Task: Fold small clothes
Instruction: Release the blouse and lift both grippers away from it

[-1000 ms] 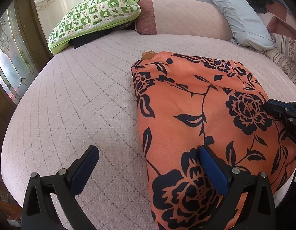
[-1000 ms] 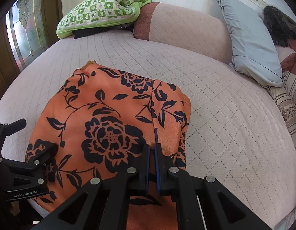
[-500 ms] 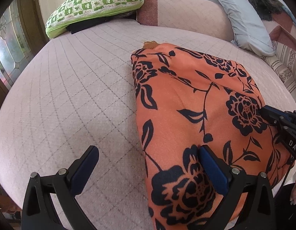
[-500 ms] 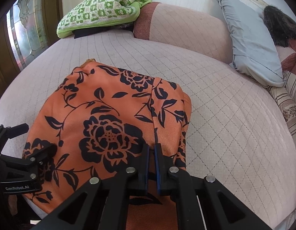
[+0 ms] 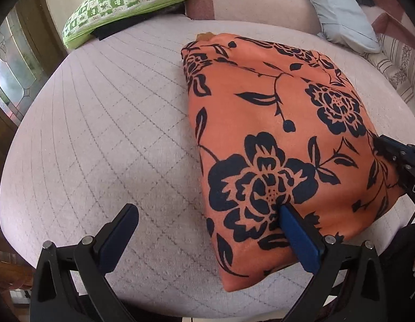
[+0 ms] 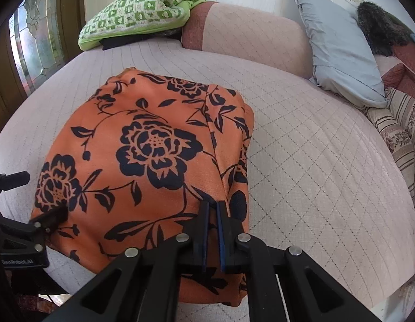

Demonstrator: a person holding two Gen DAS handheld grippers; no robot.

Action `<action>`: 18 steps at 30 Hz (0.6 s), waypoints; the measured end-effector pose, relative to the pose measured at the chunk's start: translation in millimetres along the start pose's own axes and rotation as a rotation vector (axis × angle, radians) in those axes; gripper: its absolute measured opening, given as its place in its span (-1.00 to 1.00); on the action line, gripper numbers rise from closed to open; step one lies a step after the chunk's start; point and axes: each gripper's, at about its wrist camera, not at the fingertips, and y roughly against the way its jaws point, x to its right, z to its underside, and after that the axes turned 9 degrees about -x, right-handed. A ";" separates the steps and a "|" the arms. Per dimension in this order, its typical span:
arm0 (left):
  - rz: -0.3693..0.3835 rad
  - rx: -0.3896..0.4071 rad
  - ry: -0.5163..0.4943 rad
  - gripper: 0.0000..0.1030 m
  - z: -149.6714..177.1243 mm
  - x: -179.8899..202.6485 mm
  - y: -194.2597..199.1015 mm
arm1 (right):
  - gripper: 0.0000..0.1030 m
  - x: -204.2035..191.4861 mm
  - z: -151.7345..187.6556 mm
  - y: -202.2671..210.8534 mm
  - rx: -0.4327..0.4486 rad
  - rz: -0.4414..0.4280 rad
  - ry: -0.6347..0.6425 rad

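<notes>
- Right wrist view shows my right gripper [image 6: 213,206] with its black fingers almost pressed together, pinching a thin fold of the orange cloth [image 6: 143,145] near its close edge.
- Left wrist view shows my left gripper [image 5: 207,222] spread wide, holding nothing. One blue pad [image 5: 298,238] lies on the cloth, the other hangs over the bed [image 5: 105,123].
- The cloth is smooth and folded, with big black flowers. It lies on the bed's pale pink, soft cover, stitched in diamond shapes.
- A puffy green checked blanket [image 6: 137,13] and a soft grey pillow [image 6: 339,45] sit far back.
</notes>
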 end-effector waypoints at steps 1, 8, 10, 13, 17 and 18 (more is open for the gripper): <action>-0.017 0.006 -0.006 1.00 -0.9 0.1 5.0 | -0.87 3.1 -0.9 3.5 -0.010 -0.021 -0.014; -0.087 0.195 -0.003 1.00 0.4 10.4 87.1 | -0.86 7.0 8.9 68.4 0.095 -0.126 -0.024; -0.107 0.267 0.000 1.00 3.5 13.2 116.6 | -0.86 7.6 16.3 99.1 0.184 -0.147 -0.031; -0.130 0.370 0.015 1.00 11.9 14.1 159.6 | -0.86 9.6 27.7 142.6 0.310 -0.142 -0.048; -0.144 0.463 0.047 1.00 19.3 5.4 208.3 | -0.86 14.1 42.6 192.9 0.455 -0.142 -0.081; -0.148 0.476 0.052 1.00 17.6 3.9 216.0 | -0.86 14.0 44.9 201.7 0.476 -0.140 -0.086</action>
